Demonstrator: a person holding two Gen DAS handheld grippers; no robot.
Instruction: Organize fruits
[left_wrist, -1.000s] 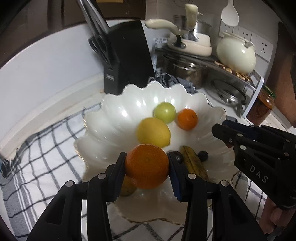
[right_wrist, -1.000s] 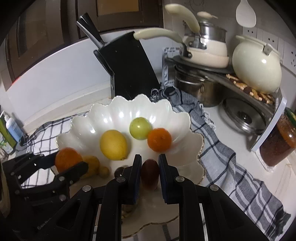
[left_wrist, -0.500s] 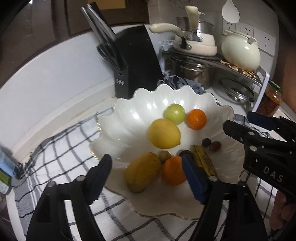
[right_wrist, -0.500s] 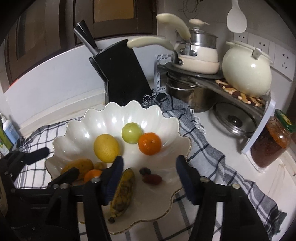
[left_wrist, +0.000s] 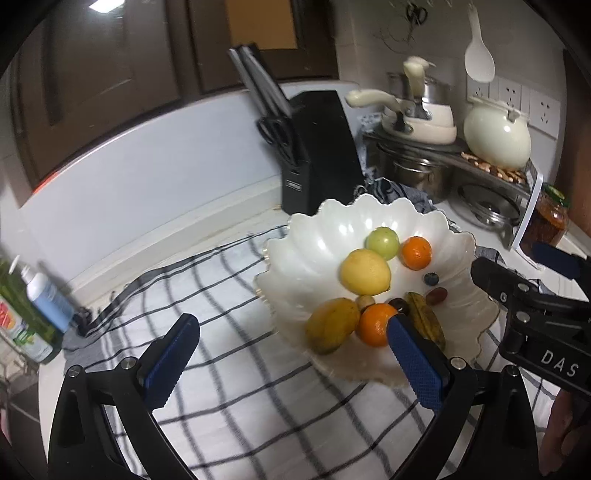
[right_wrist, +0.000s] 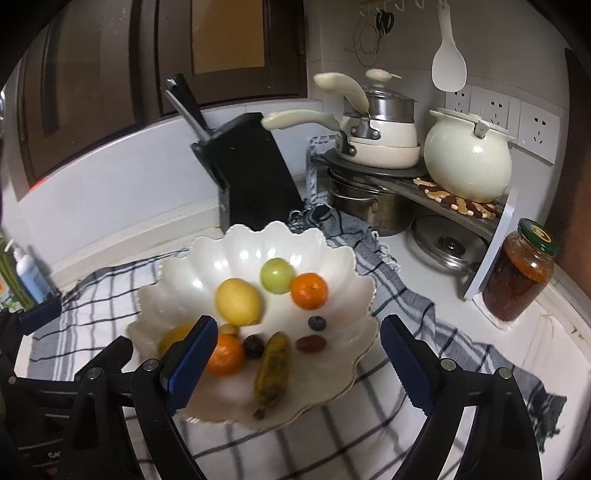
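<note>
Left wrist view: "DAS" marks right tongs (left_wrist: 517, 273); both tongs spread, empty.

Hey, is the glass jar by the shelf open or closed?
Closed. The glass jar stands upright on the counter with its green lid sitting on top, and dark red contents fill it nearly to the neck.

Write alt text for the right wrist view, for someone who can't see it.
A white scalloped bowl on a checked cloth holds a lemon, green fruit, two oranges, a banana and small fruits. The right gripper is open and empty in front.
</note>
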